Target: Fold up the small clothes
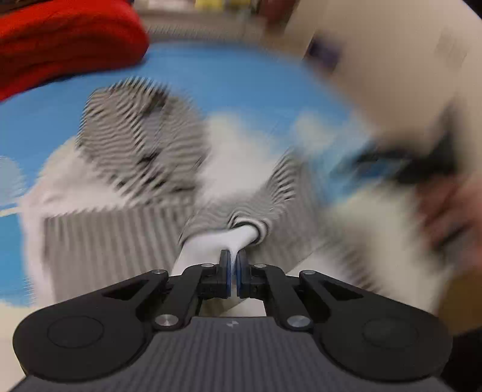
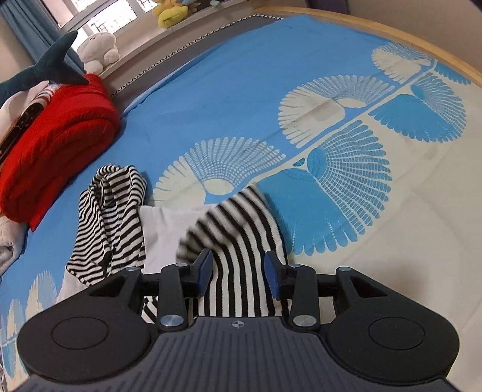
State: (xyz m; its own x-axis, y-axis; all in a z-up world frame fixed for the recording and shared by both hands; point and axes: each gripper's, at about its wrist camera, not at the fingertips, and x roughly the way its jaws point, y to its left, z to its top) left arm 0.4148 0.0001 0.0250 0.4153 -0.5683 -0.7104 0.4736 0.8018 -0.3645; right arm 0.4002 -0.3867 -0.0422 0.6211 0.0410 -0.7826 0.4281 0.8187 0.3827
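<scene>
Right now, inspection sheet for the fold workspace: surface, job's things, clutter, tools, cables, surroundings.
Surface: blue bedsheet with cream fan prints, lying flat.
Job's things: striped garment, black-and-white with white panels, spread and partly bunched; one sleeve heaped at its left.
Clutter: red blanket, folded, at the far left of the bed, apart from the garment.
Tools: left tool shut on a white edge of the garment, its view motion-blurred; right tool open, over striped fabric, gripping nothing.
Cables: nothing seen.
Surroundings: shark plush on the blanket; white plush and yellow plush on the window ledge.
</scene>
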